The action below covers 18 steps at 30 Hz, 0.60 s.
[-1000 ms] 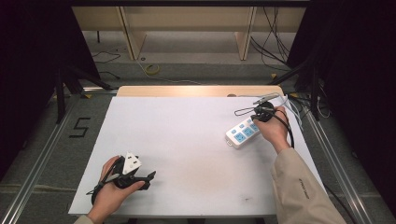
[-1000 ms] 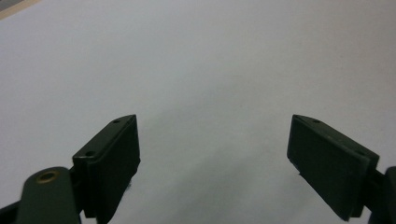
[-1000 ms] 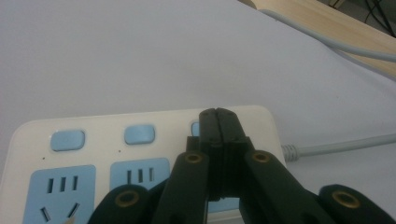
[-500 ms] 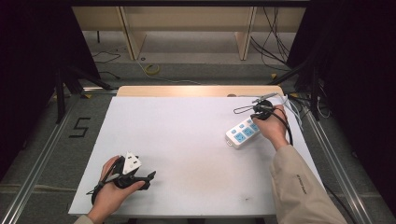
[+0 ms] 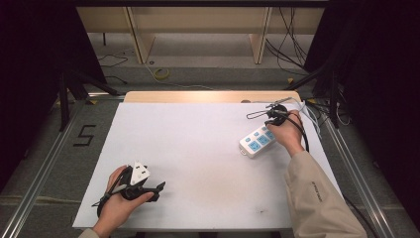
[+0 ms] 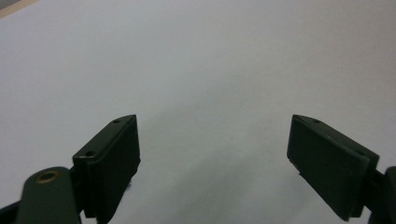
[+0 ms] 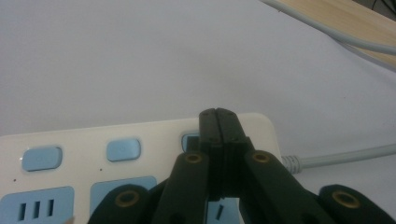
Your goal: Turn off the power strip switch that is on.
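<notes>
While the right tongs (image 7: 218, 116) are pressing, jaws closed together and holding nothing, onto a switch at the cable end of the power strip (image 5: 257, 141), the left tongs (image 6: 212, 154) are gaping wide and empty near the counter's (image 5: 198, 148) front-left. White with blue sockets, the strip is lying diagonally at far right, nearest the right hand (image 5: 287, 134).

Left gripper (image 6: 215, 163): black, flat rectangular pads with small screw holes, brass rivet at 7 o'clock | Right gripper (image 7: 218, 122): black linkage arms, four brass-ringed pivots | Left gripper, high view: grey three-cornered plate on top, black cable | Right sleeve (image 5: 317, 196): beige, small dark marking
</notes>
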Motion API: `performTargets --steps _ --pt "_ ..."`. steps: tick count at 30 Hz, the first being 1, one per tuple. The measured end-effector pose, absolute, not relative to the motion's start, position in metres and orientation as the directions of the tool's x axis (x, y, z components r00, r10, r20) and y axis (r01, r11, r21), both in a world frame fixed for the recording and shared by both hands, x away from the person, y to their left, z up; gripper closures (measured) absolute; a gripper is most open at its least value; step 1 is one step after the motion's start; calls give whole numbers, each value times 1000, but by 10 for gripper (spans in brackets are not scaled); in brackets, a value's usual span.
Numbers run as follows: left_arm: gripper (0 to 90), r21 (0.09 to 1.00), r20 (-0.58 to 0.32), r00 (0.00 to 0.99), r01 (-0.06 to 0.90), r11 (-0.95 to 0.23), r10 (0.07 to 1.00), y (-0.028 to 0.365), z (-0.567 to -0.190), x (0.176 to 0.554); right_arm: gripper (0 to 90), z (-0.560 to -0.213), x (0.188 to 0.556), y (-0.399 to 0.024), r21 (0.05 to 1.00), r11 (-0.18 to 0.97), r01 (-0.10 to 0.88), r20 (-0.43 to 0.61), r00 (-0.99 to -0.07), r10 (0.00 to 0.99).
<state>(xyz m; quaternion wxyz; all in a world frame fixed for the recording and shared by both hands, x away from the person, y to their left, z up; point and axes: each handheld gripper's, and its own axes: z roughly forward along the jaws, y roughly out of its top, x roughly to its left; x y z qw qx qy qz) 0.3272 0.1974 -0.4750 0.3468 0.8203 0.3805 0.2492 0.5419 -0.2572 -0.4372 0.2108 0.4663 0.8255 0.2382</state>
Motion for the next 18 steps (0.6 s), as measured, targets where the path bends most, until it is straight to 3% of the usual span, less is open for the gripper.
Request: performTargets --steps 18 --pt "168 759 142 586 453 -468 798 197 -475 327 900 -442 548 -254 569 448 689 -109 -477 872"
